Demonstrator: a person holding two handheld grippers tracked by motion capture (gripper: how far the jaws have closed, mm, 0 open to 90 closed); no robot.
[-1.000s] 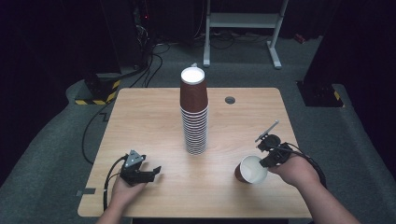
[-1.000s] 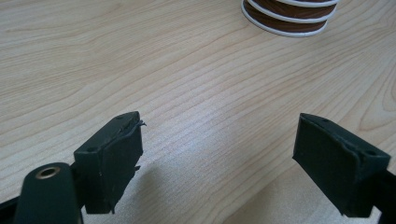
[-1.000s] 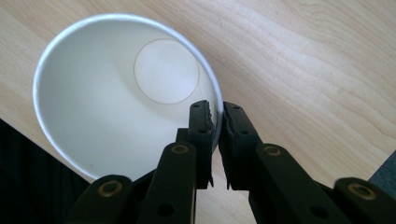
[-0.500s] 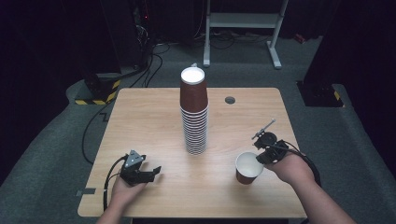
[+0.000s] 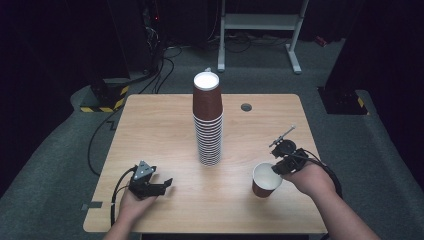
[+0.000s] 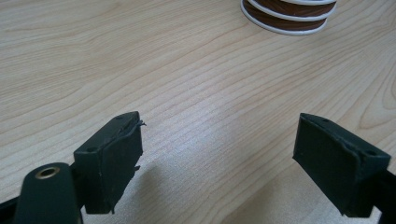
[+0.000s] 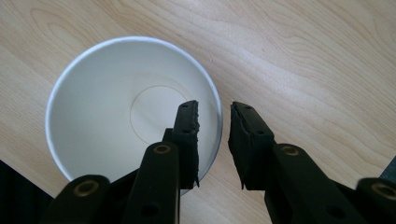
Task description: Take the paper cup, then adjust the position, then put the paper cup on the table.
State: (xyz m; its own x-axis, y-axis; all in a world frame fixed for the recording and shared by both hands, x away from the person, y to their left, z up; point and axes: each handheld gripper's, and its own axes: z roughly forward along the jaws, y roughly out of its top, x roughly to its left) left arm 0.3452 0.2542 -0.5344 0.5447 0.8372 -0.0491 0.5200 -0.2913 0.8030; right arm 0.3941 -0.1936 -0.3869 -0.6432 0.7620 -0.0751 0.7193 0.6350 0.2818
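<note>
Wooden table (image 5: 160, 130), empty paper cup (image 5: 265, 180), cup stack (image 5: 208, 120)

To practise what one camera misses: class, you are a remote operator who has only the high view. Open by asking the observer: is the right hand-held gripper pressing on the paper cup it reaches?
Observer: No. In the right gripper view the right hand-held gripper straddles the rim of the paper cup, one jaw inside and one outside. Its jaws have just been opening, and neither pad presses on the wall.
Operator: Is anything caught in the left hand-held gripper?
Observer: Nothing. In the left gripper view the left hand-held gripper has its jaws wide apart over bare table, pointing toward the foot of the stack of paper cups.
</note>
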